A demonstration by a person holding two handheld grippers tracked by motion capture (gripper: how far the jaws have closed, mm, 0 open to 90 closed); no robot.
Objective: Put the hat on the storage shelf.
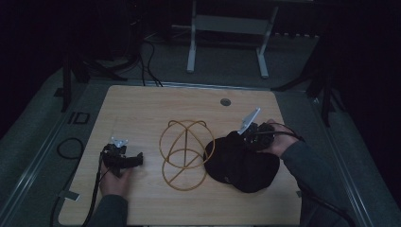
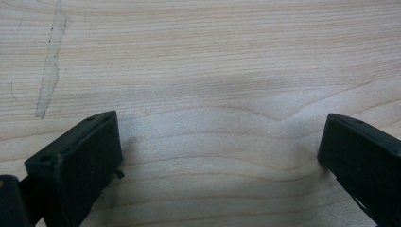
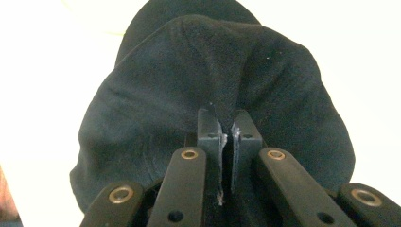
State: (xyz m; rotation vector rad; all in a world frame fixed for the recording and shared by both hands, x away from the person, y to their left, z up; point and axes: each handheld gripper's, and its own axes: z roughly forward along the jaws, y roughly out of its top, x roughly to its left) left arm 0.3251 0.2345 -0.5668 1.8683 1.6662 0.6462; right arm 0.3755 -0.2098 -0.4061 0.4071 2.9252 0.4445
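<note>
A black cloth cap [image 1: 241,163] lies on the right half of the wooden table [image 1: 142,104]. My right gripper [image 1: 239,138] is shut on a pinched fold of the cap's fabric [image 3: 189,80], which bunches up around the two black jaws in the right gripper view, where my right gripper [image 3: 229,124] points down at it. A gold wire frame of crossing loops [image 1: 185,153] stands in the middle of the table, just left of the cap. My left gripper [image 1: 138,159] rests low near the table's left front, its jaws wide apart over bare wood with nothing between them, as my left gripper [image 2: 220,142] shows in its own view.
A round hole [image 1: 225,101] sits near the table's far edge. Cables [image 1: 68,146] lie on the floor to the left, and a white stand [image 1: 227,28] rises behind the table. A strip of clear tape [image 2: 49,66] marks the wood ahead of the left gripper.
</note>
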